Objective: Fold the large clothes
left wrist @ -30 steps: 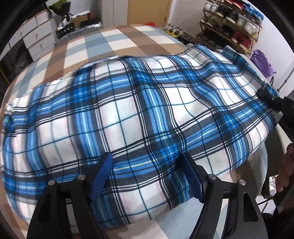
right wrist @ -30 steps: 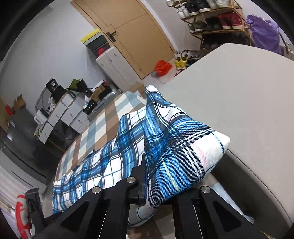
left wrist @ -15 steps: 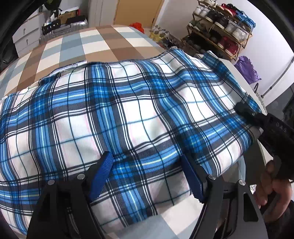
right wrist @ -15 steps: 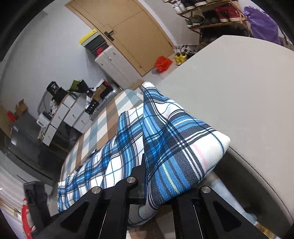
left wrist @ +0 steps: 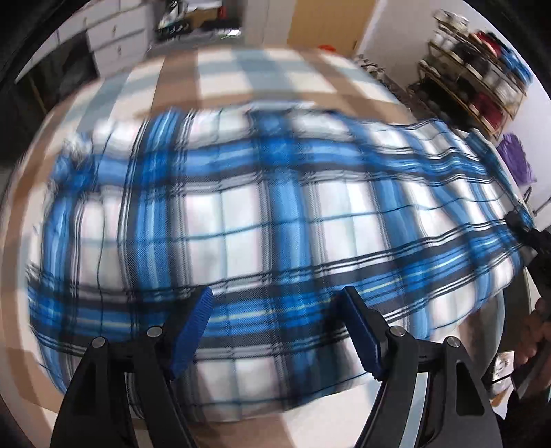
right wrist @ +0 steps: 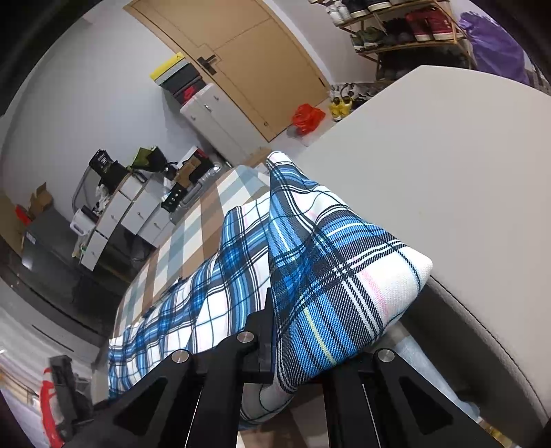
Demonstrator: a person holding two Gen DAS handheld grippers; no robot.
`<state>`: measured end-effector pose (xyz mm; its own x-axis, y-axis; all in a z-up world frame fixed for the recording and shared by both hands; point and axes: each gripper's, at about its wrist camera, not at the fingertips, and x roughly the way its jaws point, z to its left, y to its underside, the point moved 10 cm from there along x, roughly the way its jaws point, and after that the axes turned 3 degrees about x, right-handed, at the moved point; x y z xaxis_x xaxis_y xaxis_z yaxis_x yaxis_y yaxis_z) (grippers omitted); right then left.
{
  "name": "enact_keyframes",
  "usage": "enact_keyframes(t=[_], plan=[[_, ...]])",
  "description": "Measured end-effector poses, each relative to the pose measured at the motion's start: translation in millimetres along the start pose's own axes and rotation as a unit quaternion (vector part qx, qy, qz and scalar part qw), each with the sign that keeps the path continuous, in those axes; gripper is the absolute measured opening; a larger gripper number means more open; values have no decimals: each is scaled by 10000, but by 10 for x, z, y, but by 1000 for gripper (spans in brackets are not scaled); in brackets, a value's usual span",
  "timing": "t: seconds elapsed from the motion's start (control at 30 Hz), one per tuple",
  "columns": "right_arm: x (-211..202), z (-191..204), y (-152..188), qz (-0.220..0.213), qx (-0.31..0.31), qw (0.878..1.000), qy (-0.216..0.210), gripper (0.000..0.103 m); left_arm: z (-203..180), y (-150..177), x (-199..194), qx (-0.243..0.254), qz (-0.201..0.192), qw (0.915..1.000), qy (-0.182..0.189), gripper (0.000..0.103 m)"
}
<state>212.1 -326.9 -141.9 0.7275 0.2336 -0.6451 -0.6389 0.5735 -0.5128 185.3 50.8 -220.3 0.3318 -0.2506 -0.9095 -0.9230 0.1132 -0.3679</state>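
Plaid garments: one blue-and-white plaid garment (left wrist: 261, 220) is lying spread on the bed
Checked bedspreads: one brown-and-white checked bedspread (left wrist: 241, 72) is lying under it
Grippers: two are showing, left gripper (left wrist: 275, 331) and right gripper (right wrist: 296, 348)
Doors: one wooden door (right wrist: 251, 58) is standing behind
Shoe racks: one shoe rack (right wrist: 399, 31) is standing by the wall

The plaid garment (left wrist: 275, 213) is covering most of the checked bed (left wrist: 241, 72); a grey cushioned edge (right wrist: 447, 172) is blocking the right.

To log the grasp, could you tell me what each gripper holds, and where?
Right gripper pinches the plaid garment at its corner; left gripper holds nothing.
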Motion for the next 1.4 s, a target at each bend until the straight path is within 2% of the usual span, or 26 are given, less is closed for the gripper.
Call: enact_keyframes(t=[0.03, 0.1, 0.2, 0.27, 0.37, 0.47, 0.5, 0.57, 0.6, 0.7, 0.77, 0.87, 0.93, 1.1, 1.13, 1.23, 1.3, 1.33, 1.37, 1.4], plan=[[4, 4, -1, -2, -16, 10000, 10, 5, -29, -23, -9, 110, -139, 9998, -25, 73], [13, 19, -1, -9, -70, 10000, 50, 5, -77, 8, -11, 339, -96, 9992, -190, 73], [13, 34, 3, -36, -128, 9999, 107, 5, -90, 53, -133, 249, -57, 9995, -158, 73], [11, 22, 11, -42, -135, 9998, 135, 5, -32, 50, -302, 258, -209, 9992, -223, 73], [23, -8, 17, -10, -86, 9999, 135, 5, 293, 68, -475, 236, -411, 9965, -694, 73], [34, -1, 15, -5, -70, 9999, 137, 5, 686, 175, -455, -65, -286, 9953, -920, 73], [33, 6, 13, -13, -81, 9999, 140, 5, 789, 204, -412, -187, -224, 9956, -896, 73], [27, 21, 8, -29, -97, 9999, 125, 5, 900, 273, -337, -405, -179, 9973, -591, 72], [28, 22, 12, -36, -104, 9999, 126, 5, 904, 250, -361, -356, -342, 9972, -562, 73], [33, 10, 22, -29, -91, 9999, 120, 5, 844, 277, -415, -255, -270, 9975, -598, 74], [27, -1, 20, -29, -79, 9999, 99, 5, 792, 272, -587, -305, -406, 9974, -508, 74], [34, -26, 18, -9, -44, 10000, 84, 5, 847, 186, -849, -229, -793, 9941, -703, 74], [36, -31, 18, 1, -15, 10000, 71, 5, 1074, 180, -899, -399, -906, 9903, -977, 74], [34, -14, 6, -10, -60, 10000, 75, 5, 1471, 337, -569, -1314, -388, 9893, -497, 74], [34, -15, 6, -5, -47, 10000, 70, 5, 1488, 354, -505, -1376, -283, 9891, -451, 72], [31, -3, 11, 2, -34, 10000, 63, 5, 1366, 437, -551, -1152, -236, 9918, -509, 73], [31, -6, 12, 1, -45, 10000, 60, 5, 1313, 495, -561, -1163, -204, 9919, -464, 67], [27, -5, 16, 1, -38, 10000, 50, 5, 1306, 532, -586, -1171, -197, 9915, -530, 48], [27, -7, 19, 6, -25, 10000, 40, 5, 1246, 487, -589, -1177, -176, 9917, -487, 16], [24, -13, 23, 14, -7, 10000, 23, 5, 1171, 538, -580, -1269, -71, 9918, -145, 6]])
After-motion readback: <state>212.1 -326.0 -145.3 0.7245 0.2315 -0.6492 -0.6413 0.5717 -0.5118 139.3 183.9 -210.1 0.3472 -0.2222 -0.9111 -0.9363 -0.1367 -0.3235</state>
